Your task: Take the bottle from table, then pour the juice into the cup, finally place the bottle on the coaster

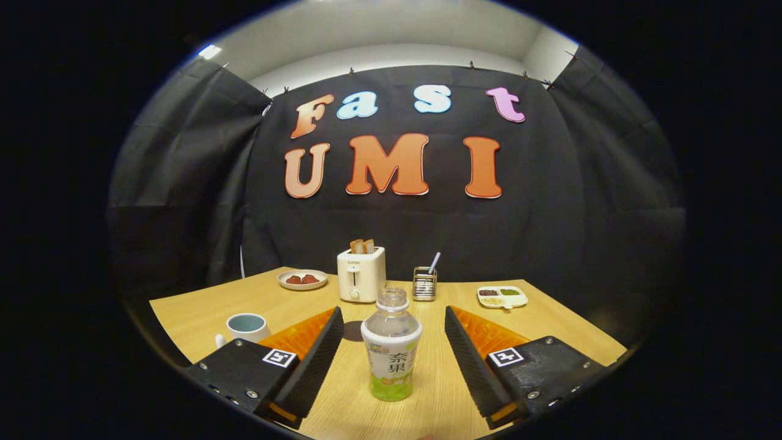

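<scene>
Clear plastic bottle (391, 345) standing upright on the wooden table (201, 315), dead centre between the 2 fingers of the gripper (391, 322), long axis vertical and square to the line the fingers would close along. Fingers spread wide, a clear gap of bare wood on each side of the bottle, neither pad touching. Bottle sits well inside the fingers' reach, its neck about level with the fingertips, so judged ready for a straight squeeze with little or no further advance.

Cap looks to be off, though too small to be sure. Pale liquid low in the bottle, greenish at the base.

Cup (245, 327), white outside and grey-blue inside, just beyond and outboard of the left finger, handle facing this way. Dark round coaster (353, 330) flat on the table just ahead of the left fingertip, between cup and bottle.

Farther ahead: toaster (361, 274) with bread in its slots, plate (302, 279) of something red, small wire rack (424, 283), divided dish (502, 296).

Writing: printed characters on the bottle's wrap, a small brand mark on the toaster front; left unread. Square black-and-white tags on both finger mounts.
</scene>
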